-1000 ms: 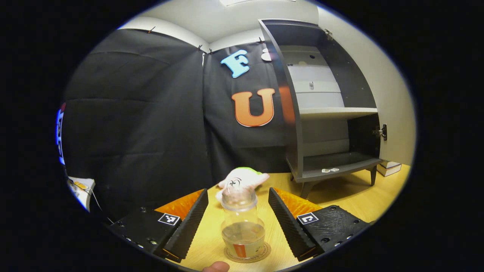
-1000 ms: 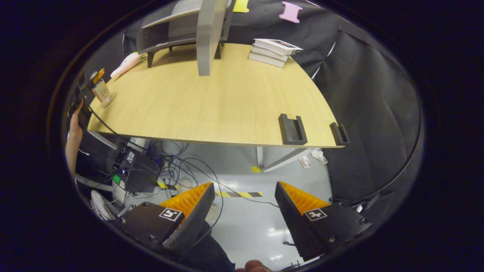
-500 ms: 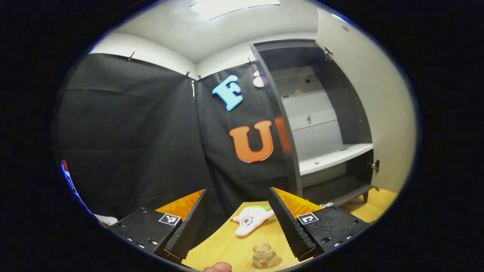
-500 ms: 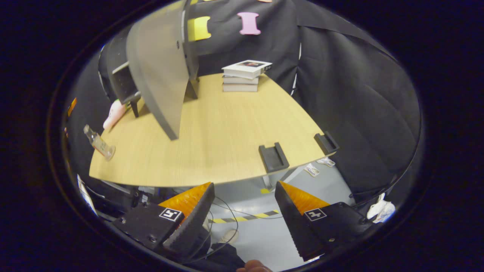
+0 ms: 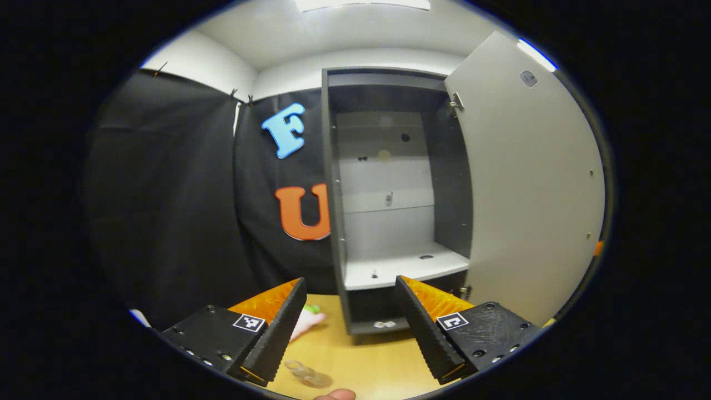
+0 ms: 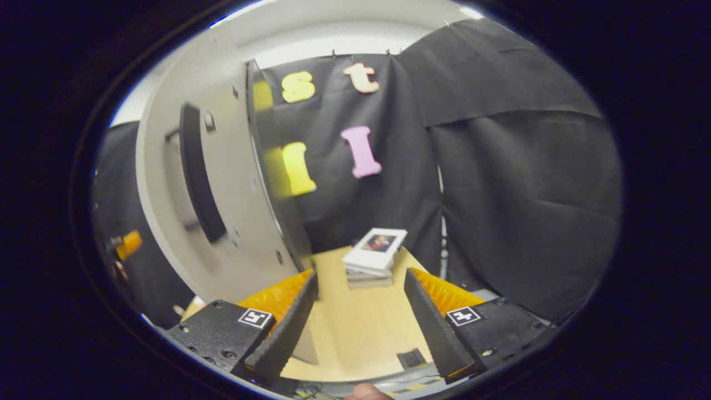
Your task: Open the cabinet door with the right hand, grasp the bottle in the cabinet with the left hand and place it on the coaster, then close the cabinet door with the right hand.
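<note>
We judge the last step to be in hand: the bottle (image 5: 304, 373) stands low at the near edge of the table (image 5: 366, 361) in the left gripper view, out of the cabinet (image 5: 389, 200) and blurred, so we cannot make out the coaster under it. The left hand-held gripper (image 5: 350, 322) has its fingers apart with nothing between them and hangs above the table facing the open cabinet, whose shelves look bare apart from some small bits we cannot identify. The cabinet door (image 6: 205, 189) stands swung wide, and in the right gripper view the right hand-held gripper (image 6: 358, 316) is also spread and empty, close beside the door's outer face with its dark bar handle (image 6: 194, 172) up and to the left. The next move, as we read it, calls for the right hand-held gripper to reach that handle or press the door's face and swing it shut (the left one should be kept out of the door's path). A stack of books (image 6: 372, 258) lies on the table beyond the right fingers, and a soft toy (image 5: 305, 325) peeks out by the cabinet's foot; neither seems to block the swing
</note>
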`<state>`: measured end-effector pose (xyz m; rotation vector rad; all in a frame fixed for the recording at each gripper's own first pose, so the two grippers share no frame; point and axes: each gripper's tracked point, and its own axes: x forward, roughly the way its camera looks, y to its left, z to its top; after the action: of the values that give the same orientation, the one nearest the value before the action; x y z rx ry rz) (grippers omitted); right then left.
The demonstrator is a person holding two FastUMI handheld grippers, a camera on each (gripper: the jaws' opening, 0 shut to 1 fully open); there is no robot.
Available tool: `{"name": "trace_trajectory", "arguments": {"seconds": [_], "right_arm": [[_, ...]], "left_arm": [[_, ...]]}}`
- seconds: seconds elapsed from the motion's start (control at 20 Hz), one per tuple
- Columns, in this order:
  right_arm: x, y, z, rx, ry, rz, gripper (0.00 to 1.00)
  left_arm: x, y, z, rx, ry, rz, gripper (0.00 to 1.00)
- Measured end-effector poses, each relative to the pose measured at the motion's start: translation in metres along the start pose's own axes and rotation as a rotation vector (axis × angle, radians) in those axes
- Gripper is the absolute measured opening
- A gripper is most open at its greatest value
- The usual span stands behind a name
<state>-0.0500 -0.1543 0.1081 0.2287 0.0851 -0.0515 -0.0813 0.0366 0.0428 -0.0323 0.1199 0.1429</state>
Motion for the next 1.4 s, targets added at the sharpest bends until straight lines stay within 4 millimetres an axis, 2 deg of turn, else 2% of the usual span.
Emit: {"name": "trace_trajectory", "arguments": {"seconds": [0.1, 0.15, 0.2, 0.25, 0.3, 0.35, 0.4, 0.45, 0.55, 0.6, 0.7, 0.8, 0.9, 1.0, 1.15, 1.35, 1.4], "right_arm": [[-0.004, 0.042, 0.036, -0.015, -0.042, 0.131, 0.99], [-0.006, 0.054, 0.045, -0.046, -0.058, 0.164, 0.99], [-0.009, 0.051, 0.049, -0.101, -0.068, 0.166, 0.99], [-0.020, 0.053, 0.052, -0.153, -0.075, 0.182, 0.99], [-0.019, 0.055, 0.053, -0.191, -0.070, 0.192, 0.99], [-0.020, 0.056, 0.050, -0.226, -0.047, 0.207, 0.94], [-0.017, 0.059, 0.048, -0.260, -0.032, 0.224, 0.94], [-0.018, 0.062, 0.047, -0.268, -0.029, 0.244, 0.99], [-0.027, 0.074, 0.041, -0.244, -0.004, 0.341, 0.94], [-0.029, 0.084, 0.035, -0.224, 0.026, 0.419, 0.98], [-0.032, 0.105, 0.025, -0.180, 0.110, 0.561, 0.98], [-0.025, 0.125, 0.021, -0.175, 0.152, 0.669, 0.98], [-0.024, 0.150, 0.017, -0.189, 0.163, 0.742, 0.98], [-0.020, 0.173, 0.010, -0.239, 0.157, 0.798, 0.98], [-0.012, 0.202, 0.000, -0.274, 0.170, 0.878, 0.98], [0.009, 0.218, -0.015, -0.293, 0.208, 0.906, 0.93], [0.014, 0.225, -0.017, -0.294, 0.215, 0.924, 0.98]], "left_arm": [[0.002, -0.016, -0.018, 0.020, 0.040, -0.039, 0.96], [0.004, -0.027, -0.033, 0.014, 0.079, -0.075, 0.96], [0.005, -0.037, -0.046, -0.007, 0.113, -0.109, 0.96], [0.003, -0.047, -0.056, -0.034, 0.139, -0.146, 0.96], [0.002, -0.057, -0.067, -0.055, 0.169, -0.178, 0.96], [0.002, -0.062, -0.072, -0.066, 0.190, -0.204, 0.96], [0.005, -0.063, -0.073, -0.063, 0.192, -0.211, 0.96], [0.008, -0.064, -0.073, -0.055, 0.196, -0.211, 0.97], [0.018, -0.074, -0.070, -0.033, 0.203, -0.224, 0.97], [0.024, -0.073, -0.065, -0.019, 0.200, -0.205, 0.95], [0.034, -0.070, -0.049, -0.029, 0.166, -0.161, 0.96], [0.042, -0.073, -0.035, -0.054, 0.110, -0.155, 0.96], [0.044, -0.062, -0.026, -0.051, 0.088, -0.130, 0.96], [0.039, -0.042, -0.016, -0.039, 0.056, -0.086, 0.96], [0.030, -0.016, -0.013, -0.020, 0.026, -0.017, 0.95], [0.022, 0.010, -0.015, -0.039, 0.022, 0.045, 0.95], [0.019, 0.015, -0.016, -0.043, 0.030, 0.059, 0.95]]}}
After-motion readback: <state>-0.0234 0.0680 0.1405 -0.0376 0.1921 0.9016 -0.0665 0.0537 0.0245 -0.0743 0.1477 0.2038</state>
